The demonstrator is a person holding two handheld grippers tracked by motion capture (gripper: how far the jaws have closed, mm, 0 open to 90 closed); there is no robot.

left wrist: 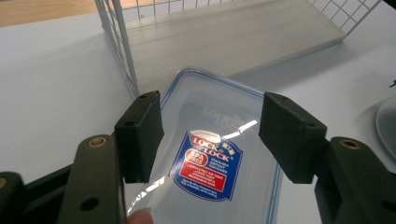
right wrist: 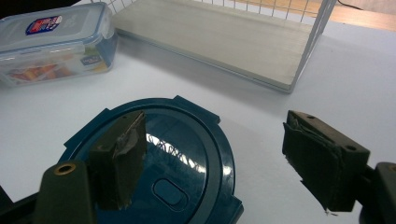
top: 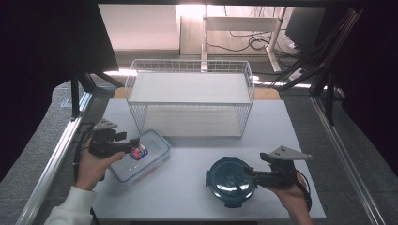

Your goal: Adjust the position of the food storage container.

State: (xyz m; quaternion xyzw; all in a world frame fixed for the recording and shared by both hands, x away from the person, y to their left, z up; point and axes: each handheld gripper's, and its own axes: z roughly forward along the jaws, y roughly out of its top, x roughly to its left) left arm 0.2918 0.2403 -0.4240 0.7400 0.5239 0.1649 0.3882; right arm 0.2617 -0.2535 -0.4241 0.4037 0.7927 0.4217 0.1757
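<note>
While left claw (top: 133, 145) gapes over clear box (top: 141, 157) | right claw (top: 251, 176) spread above round lid (top: 230, 180)

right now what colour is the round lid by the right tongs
Dark teal-blue lid, glossy centre; right gripper view shows it best.

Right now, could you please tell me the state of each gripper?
Left gripper: open, fingers either side of the rectangular clear container, not gripping it.
Right gripper: open, holding nothing, over the round dark blue container.
</note>
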